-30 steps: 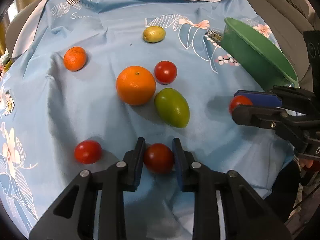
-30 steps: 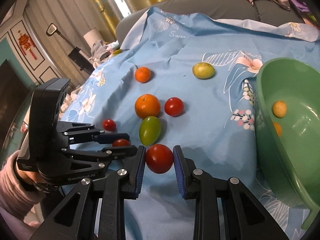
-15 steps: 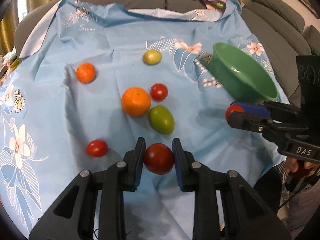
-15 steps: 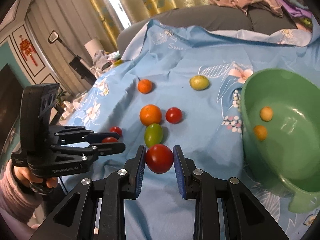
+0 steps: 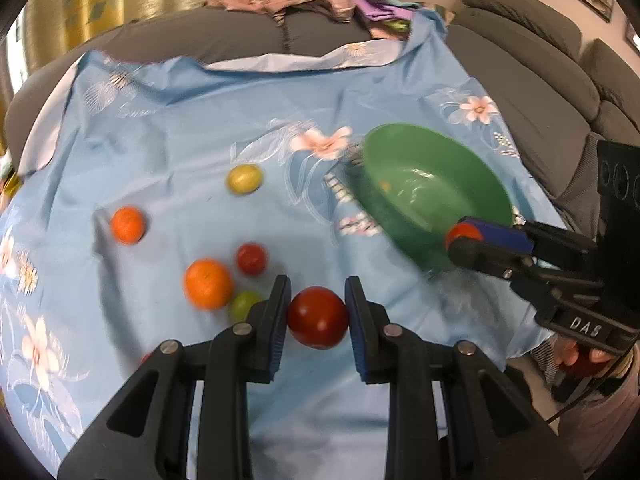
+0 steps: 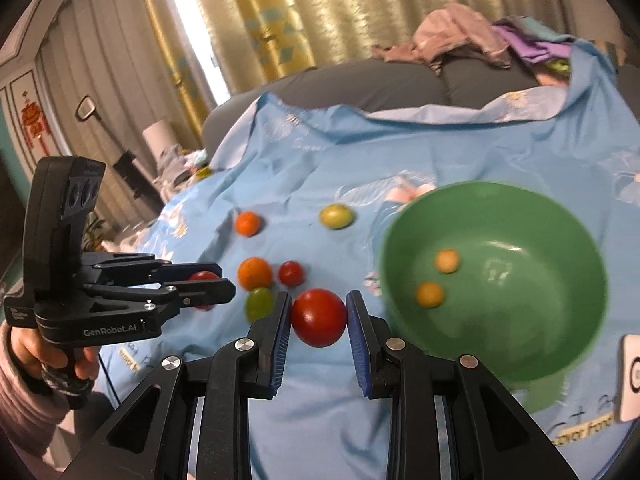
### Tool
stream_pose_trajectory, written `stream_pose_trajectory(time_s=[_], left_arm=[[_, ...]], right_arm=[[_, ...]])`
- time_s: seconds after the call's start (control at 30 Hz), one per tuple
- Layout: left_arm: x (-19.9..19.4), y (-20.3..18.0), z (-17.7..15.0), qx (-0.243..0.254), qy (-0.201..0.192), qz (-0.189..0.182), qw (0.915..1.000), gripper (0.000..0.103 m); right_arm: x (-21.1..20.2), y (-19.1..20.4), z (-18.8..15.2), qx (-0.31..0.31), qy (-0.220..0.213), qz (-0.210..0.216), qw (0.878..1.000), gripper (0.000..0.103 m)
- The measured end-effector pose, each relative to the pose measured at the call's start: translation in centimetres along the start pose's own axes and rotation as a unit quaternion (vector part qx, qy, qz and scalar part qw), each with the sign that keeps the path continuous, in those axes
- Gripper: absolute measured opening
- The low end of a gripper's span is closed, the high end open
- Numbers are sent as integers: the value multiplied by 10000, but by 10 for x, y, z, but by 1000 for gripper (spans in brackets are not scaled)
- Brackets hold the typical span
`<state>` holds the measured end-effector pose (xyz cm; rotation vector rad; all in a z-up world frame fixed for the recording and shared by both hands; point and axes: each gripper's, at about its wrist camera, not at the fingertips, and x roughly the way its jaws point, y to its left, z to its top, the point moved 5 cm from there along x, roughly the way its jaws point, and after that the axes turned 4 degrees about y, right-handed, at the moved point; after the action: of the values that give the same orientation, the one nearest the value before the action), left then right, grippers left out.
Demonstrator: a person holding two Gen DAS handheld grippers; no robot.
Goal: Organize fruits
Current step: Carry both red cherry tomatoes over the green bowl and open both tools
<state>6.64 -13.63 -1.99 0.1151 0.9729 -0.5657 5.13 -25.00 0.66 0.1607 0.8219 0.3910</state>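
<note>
- Your left gripper point(image 5: 318, 316) clamps a tomato point(image 5: 318, 317) at lower centre, lifted off the cloth point(image 5: 180, 140) for carrying
- Your right gripper point(image 6: 319, 317) grips a second tomato point(image 6: 319, 317), level, just left of the bowl point(image 6: 540, 340), likely ready to drop
- Loose fruit lies centre-left; two pieces sit in the bowl

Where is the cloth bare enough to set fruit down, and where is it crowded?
Bare cloth lies beyond the yellow-green fruit and small orange, toward the sofa back. Crowded: the big orange, tomato and green fruit cluster left of the green bowl.
</note>
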Motion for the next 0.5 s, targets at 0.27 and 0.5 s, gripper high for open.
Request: stream_pose_trajectory(time_s=[0.27, 0.5], left_arm=[[17, -49, 39, 478, -94, -244, 9985, 28], [36, -80, 58, 768, -27, -351, 9964, 28]], right_arm=[[-21, -32, 4, 225, -261, -312, 9989, 30], [-32, -59, 2, 465, -388, -568, 9965, 30]])
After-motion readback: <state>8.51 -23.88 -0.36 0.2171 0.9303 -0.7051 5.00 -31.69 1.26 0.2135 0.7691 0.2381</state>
